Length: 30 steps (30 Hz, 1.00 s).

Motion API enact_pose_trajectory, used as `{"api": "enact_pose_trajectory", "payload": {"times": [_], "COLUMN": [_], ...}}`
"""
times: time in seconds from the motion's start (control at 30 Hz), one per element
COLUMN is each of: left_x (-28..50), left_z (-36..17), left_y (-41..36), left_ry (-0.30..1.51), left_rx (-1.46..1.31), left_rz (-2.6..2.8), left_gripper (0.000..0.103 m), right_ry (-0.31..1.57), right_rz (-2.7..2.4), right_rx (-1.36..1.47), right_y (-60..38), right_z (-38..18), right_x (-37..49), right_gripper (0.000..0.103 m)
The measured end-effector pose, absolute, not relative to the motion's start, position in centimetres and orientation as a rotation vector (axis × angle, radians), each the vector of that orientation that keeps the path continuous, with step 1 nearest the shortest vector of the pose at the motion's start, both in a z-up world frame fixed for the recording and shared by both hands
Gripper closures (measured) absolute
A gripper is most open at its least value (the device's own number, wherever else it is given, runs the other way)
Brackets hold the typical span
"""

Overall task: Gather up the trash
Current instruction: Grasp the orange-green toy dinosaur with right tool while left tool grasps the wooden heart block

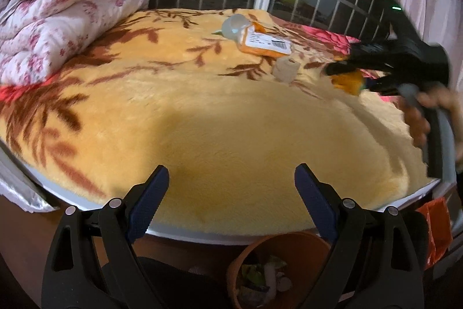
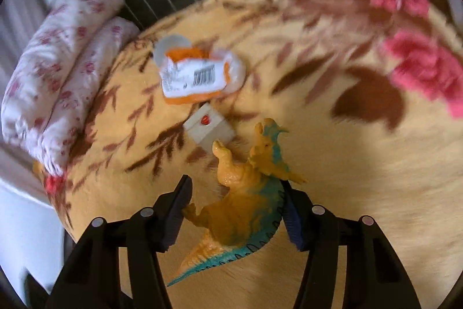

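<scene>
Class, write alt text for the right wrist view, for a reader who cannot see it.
The right gripper holds an orange and teal toy dinosaur between its fingers above a yellow blanket with brown leaves. Beyond lie a small white box with a red dot and an orange and white wrapper with a barcode; a folded floral quilt sits at left.

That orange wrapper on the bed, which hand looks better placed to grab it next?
Probably the left. The left tongs hang open and empty near the bed's edge, facing the orange wrapper. The right tongs are closer, but already hold a toy dinosaur.
</scene>
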State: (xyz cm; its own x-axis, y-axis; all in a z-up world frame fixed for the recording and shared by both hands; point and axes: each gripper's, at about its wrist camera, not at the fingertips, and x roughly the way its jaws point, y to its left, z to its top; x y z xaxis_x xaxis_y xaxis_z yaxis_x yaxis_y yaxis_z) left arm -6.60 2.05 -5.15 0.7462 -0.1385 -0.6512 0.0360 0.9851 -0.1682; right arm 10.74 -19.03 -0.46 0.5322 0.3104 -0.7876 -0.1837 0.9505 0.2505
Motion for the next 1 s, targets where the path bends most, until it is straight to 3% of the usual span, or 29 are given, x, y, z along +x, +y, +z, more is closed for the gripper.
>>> {"api": "enact_pose_trajectory", "payload": {"times": [0.43,0.9,0.93,1.0], "left_x": [5.4,17.4,17.4,17.4], "left_z": [-2.5,-6.2,-6.2,-6.2], "left_y": [-5.4,-7.6,-7.6,-7.7], "left_ry": [0.758,0.946,0.939,0.933], "left_rx": [-0.056,-0.225,-0.227,-0.205], "left_rz": [-0.169,-0.099,-0.101,-0.089], "left_gripper": [0.017,0.017,0.018,0.034], "right_ry": [0.758,0.738,0.737,0.740], "right_rz": [0.162,0.189,0.192,0.201], "right_rx": [0.028,0.122,0.127,0.131], "right_y": [-30.5,-33.0,-33.1,-33.0], "right_z": [-0.7,-4.2,-4.3,-4.8], "right_x": [4.9,5.6,5.6,5.8], "right_gripper": [0.045,0.045,0.045,0.045]}}
